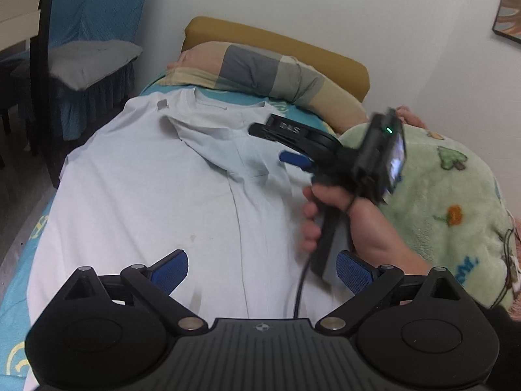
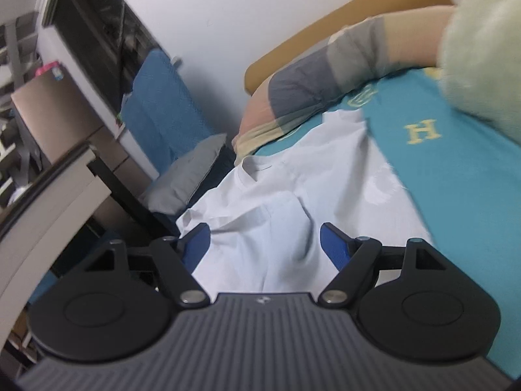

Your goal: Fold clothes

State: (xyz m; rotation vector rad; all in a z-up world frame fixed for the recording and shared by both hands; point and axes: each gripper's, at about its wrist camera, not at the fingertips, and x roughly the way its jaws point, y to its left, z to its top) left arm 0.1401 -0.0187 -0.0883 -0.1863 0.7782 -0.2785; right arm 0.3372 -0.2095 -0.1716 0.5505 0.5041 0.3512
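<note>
A pale blue-white shirt [image 1: 146,195] lies spread on the bed, collar toward the pillow, with one sleeve folded across the chest [image 1: 228,143]. My left gripper [image 1: 260,272] is open and empty above the shirt's lower half. My right gripper [image 1: 286,143], held by a hand, hovers over the folded sleeve near the collar; in its own view it [image 2: 265,244] is open with the crumpled sleeve cloth [image 2: 260,221] lying between and beyond the fingers, not pinched.
A striped pillow [image 1: 260,71] and mustard headboard [image 1: 293,49] lie beyond the collar. A green fleece blanket [image 1: 439,195] is heaped at the right. A chair with a grey cushion [image 1: 88,62] stands left of the bed. The teal sheet [image 2: 439,163] shows around the shirt.
</note>
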